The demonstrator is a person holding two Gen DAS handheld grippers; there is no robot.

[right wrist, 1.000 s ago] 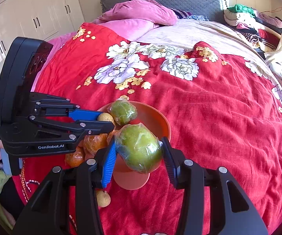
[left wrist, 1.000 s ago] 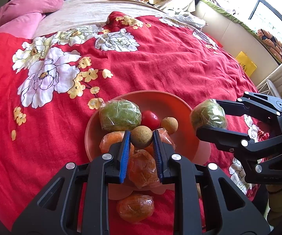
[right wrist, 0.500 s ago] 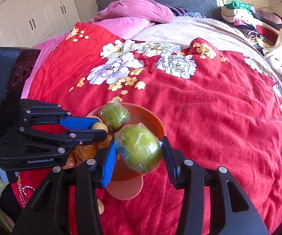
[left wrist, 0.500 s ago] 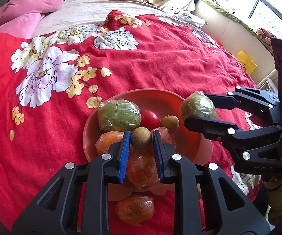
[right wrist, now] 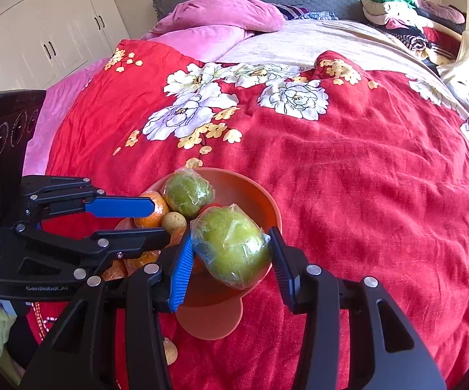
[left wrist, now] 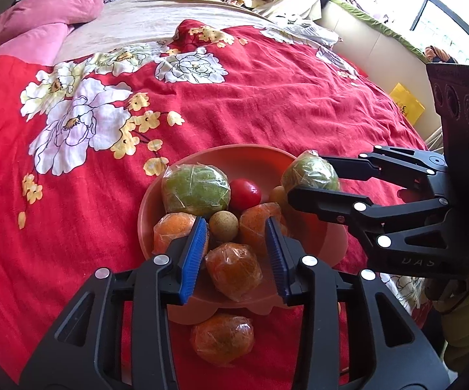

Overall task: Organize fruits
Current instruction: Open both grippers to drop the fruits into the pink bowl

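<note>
An orange plastic bowl (left wrist: 254, 156) sits on the red bedspread. It holds a wrapped green fruit (left wrist: 196, 189), a red tomato (left wrist: 245, 193), wrapped oranges (left wrist: 234, 270) and a small brown round fruit (left wrist: 223, 225). My left gripper (left wrist: 236, 253) is open and empty just above the bowl's near side, with the brown fruit lying beyond its tips. My right gripper (right wrist: 231, 255) is shut on a second wrapped green fruit (right wrist: 231, 247) and holds it over the bowl's right rim (right wrist: 275, 208). It also shows in the left wrist view (left wrist: 311, 175).
One wrapped orange (left wrist: 223, 338) lies on the bedspread in front of the bowl. A small brown fruit (right wrist: 169, 352) lies on the bedspread near the bowl's foot. Pink pillows (right wrist: 221, 16) and piled clothes (right wrist: 410, 13) are at the far end of the bed.
My left gripper has opened and let the small brown fruit drop into the bowl. My right gripper has carried the green fruit in over the bowl's rim.
</note>
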